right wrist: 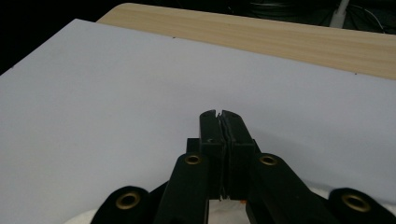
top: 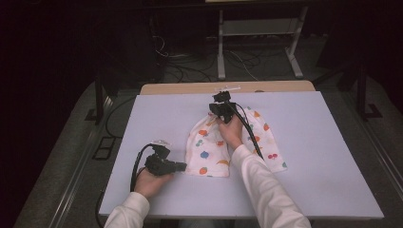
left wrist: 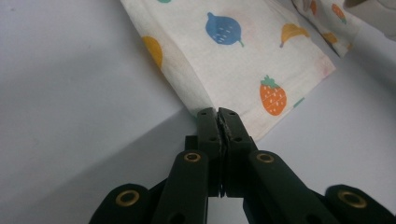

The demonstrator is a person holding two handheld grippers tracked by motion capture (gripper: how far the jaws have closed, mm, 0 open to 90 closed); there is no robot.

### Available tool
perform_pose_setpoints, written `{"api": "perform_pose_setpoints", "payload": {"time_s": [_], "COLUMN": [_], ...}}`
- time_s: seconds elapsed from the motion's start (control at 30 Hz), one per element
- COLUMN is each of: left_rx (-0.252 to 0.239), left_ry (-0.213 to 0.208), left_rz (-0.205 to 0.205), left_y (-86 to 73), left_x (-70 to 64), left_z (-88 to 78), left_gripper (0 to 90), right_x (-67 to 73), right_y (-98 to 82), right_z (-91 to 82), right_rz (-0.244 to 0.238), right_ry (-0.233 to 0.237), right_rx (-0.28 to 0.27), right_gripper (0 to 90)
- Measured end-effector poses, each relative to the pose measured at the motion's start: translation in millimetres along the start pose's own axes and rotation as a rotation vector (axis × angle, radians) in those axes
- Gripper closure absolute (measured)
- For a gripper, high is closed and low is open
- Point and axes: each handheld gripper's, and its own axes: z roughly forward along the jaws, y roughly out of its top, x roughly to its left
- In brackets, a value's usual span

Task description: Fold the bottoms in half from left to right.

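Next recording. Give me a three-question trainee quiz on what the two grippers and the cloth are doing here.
1. True or false: the left gripper is shut on a corner of the fruit-print cloth.
2. In the left gripper view, which print lies nearest that gripper? A banana; B strawberry; C blue fruit.
3. In a word: is the right gripper open or shut?

Key: 1 true. 2 B. 3 shut.
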Motion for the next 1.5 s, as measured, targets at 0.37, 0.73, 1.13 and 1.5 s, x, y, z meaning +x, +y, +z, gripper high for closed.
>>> {"api": "perform_pose_setpoints", "payload": {"time_s": [0.37,0.73,1.13,1.5], "left_rx": [-0.055,-0.074,-0.084,-0.089], "left_ry": [-0.022,-0.058,-0.104,-0.132], "left_rz": [0.077,0.121,0.189,0.218], "left_y": [11.1,19.8,36.2,47.8], "left_x": [-18.4,-38.6,-65.8,-80.4], "left_z": [-10.5,-10.0,-5.1,0.1], "left_gripper": [87.6,87.6,87.7,87.7], "right_x": [-12.6,-22.9,-43.9,-55.0], "right_y": [6.0,11.4,17.9,21.0], "right_z": [-7.6,-17.0,-29.8,-38.1], "right_rz": [0.046,0.051,0.084,0.078], "right_ry": [0.027,0.019,0.021,0.019], "right_rx": [-0.017,-0.026,-0.045,-0.043], "right_gripper": [86.7,86.7,86.7,86.7]}}
